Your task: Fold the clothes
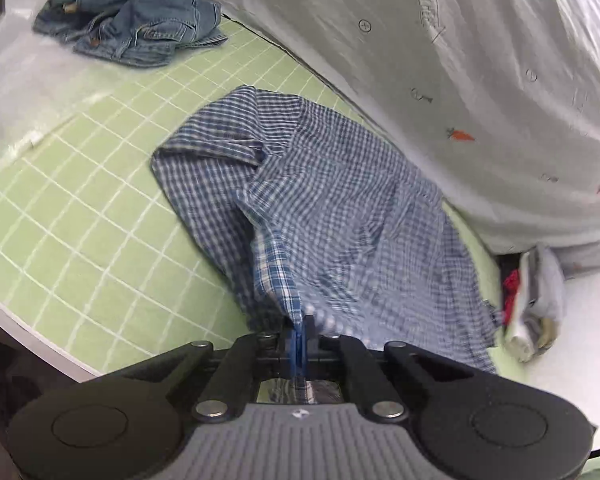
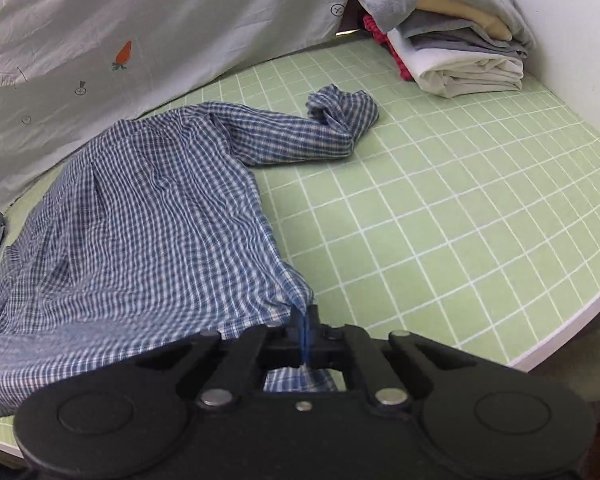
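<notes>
Both grippers are clenched on the checked shirt's near edge: the left gripper (image 1: pixel 303 326) and the right gripper (image 2: pixel 305 318). The shirt (image 2: pixel 148 216) lies rumpled on the green mat (image 2: pixel 440 216), one sleeve (image 2: pixel 300 136) trailing. Light, limp cloth; corners and hems look the surest holds.
</notes>
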The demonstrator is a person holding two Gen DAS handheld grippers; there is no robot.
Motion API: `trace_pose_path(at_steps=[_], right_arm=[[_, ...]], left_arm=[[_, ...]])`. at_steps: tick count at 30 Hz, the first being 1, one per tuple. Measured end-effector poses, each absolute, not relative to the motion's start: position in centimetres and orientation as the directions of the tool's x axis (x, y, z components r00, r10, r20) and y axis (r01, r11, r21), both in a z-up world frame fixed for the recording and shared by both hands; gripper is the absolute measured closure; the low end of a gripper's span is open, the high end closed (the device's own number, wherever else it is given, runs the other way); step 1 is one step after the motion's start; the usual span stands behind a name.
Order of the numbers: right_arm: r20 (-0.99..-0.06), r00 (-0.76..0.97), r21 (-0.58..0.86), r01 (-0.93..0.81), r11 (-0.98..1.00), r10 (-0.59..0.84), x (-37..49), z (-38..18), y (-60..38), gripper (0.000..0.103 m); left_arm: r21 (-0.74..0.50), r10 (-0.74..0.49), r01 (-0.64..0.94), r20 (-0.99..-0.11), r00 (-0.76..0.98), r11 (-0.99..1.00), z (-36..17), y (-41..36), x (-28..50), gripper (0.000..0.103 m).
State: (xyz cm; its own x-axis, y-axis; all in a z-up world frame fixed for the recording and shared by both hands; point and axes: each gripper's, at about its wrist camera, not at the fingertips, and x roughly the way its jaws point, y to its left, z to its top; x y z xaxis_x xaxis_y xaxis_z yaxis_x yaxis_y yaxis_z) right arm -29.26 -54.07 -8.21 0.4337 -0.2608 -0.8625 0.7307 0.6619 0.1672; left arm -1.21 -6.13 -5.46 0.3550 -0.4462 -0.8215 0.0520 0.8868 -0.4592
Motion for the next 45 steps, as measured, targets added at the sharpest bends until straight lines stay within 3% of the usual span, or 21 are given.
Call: trace_pose_path(at_steps=[4,8,12,15,17,22,27,34,35,37,38,39,45], right_arm=[[-0.882,0.398,0.165,0.761,0.627,-0.251,-28.0,-10.9,-54.0,0.097],[-0.867,0.411,0.144,0.747,0.649,-0.282,-27.2,-10.6,-53.2,0.064],[-0.835,0.443,0.138,0.744,0.654,-0.328,-26.5,-9.5,-54.6,0.048],[-0.808,0.465,0.152,0.759,0.633,-0.362,-25.8,-8.9,-56.7,0.035],[-0.795,0.472,0.169,0.775,0.609,-0.38,-25.1,-8.8,-58.5,0.031],[-0.769,0.485,0.199,0.8,0.566,-0.415,-22.9,-9.0,-63.3,0.028],[-0.757,0.474,0.171,0.809,0.563,-0.451,-19.6,-9.7,-68.0,0.023],[-0.835,0.383,0.128,0.832,0.54,-0.394,-13.6,-14.0,-74.6,0.024],[-0.842,0.375,0.122,0.833,0.54,-0.389,-13.2,-14.5,-75.1,0.028],[-0.843,0.377,0.126,0.831,0.542,-0.383,-13.2,-15.1,-76.0,0.052],[-0.839,0.38,0.131,0.836,0.533,-0.389,-13.5,-15.1,-76.3,0.075],[-0.831,0.367,0.123,0.853,0.507,-0.417,-14.4,-14.7,-76.5,0.087],[-0.777,0.21,0.026,0.952,0.303,-0.593,-20.6,-11.8,-77.9,0.092]], left_arm=[[-0.306,-0.281,-0.038,-0.911,0.302,0.951,-9.2,-7.1,-0.4,0.099],[-0.194,-0.18,-0.014,-0.933,0.31,0.981,-9.6,-8.8,-0.7,0.06],[-0.142,-0.129,-0.002,-0.905,0.405,0.99,-7.4,-10.8,0.7,0.024],[-0.121,-0.112,0.011,-0.877,0.467,0.993,-6.1,-12.6,2.3,0.017],[-0.147,-0.138,0.02,-0.869,0.474,0.989,-6.0,-14.2,3.9,0.014],[-0.173,-0.195,0.09,-0.896,0.398,0.981,-8.6,-19.8,7.6,0.013],[-0.114,-0.171,0.193,-0.934,0.313,0.975,-12.4,-26.0,11.6,0.013],[-0.06,-0.12,0.235,-0.961,0.251,0.97,-15.8,-31.5,15.7,0.013],[-0.058,-0.117,0.235,-0.962,0.247,0.97,-16.1,-32.0,15.9,0.013],[-0.044,-0.102,0.24,-0.966,0.236,0.97,-16.4,-32.5,15.8,0.013],[-0.037,-0.094,0.242,-0.969,0.23,0.97,-16.6,-32.7,15.8,0.013],[-0.029,-0.086,0.245,-0.971,0.224,0.969,-16.8,-32.9,15.7,0.013],[0.026,-0.031,0.269,-0.978,0.205,0.963,-17.8,-33.9,15.4,0.007]])
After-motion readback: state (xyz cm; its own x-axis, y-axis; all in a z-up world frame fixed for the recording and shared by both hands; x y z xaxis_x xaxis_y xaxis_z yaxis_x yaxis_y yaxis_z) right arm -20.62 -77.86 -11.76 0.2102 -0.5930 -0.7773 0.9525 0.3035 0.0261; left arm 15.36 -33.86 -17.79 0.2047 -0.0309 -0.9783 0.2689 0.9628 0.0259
